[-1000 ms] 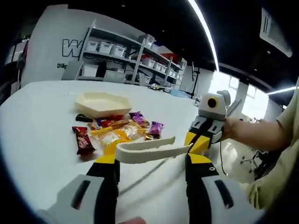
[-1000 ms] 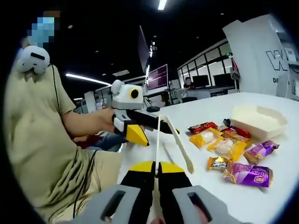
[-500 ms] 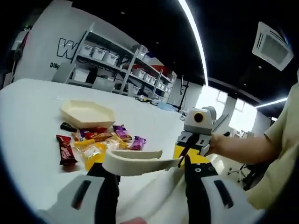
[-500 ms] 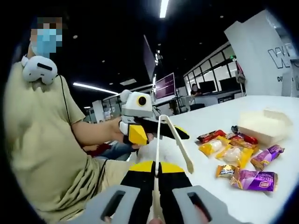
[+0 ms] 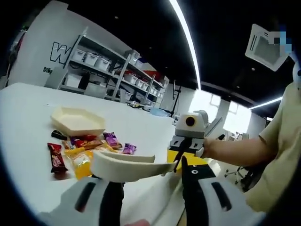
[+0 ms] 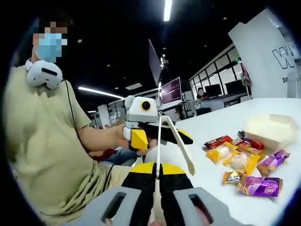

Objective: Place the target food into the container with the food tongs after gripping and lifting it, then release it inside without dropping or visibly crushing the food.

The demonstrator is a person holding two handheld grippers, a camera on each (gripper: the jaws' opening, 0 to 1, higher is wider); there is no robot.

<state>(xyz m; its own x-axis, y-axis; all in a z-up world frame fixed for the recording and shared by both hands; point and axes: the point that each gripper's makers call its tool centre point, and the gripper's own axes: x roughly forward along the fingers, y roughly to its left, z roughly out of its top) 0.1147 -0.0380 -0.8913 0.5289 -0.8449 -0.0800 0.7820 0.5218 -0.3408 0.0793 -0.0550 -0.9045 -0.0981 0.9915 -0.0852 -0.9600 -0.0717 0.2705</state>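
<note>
In the left gripper view, the left tool [image 5: 146,176] hangs released; cream plastic food tongs [image 5: 123,165] have risen across it. In the right gripper view, the right tool [image 6: 158,170] stays clenched on the tongs' hinge end, lifted clear of the wrapped snacks [image 6: 244,162] beside the cream hexagonal container [image 6: 272,129] mid-bench [image 6: 221,113]; picking is still ahead.

A large dark "W" on the white wall [image 5: 42,42] — lettering beneath too small.

From my seat I see a white surface [image 5: 28,108] in a dark-ceilinged hall lit by long light strips [image 5: 186,40], with metal shelving [image 5: 108,70] holding white bins along a white wall [image 5: 42,37], and monitors [image 6: 170,90] beyond.
</note>
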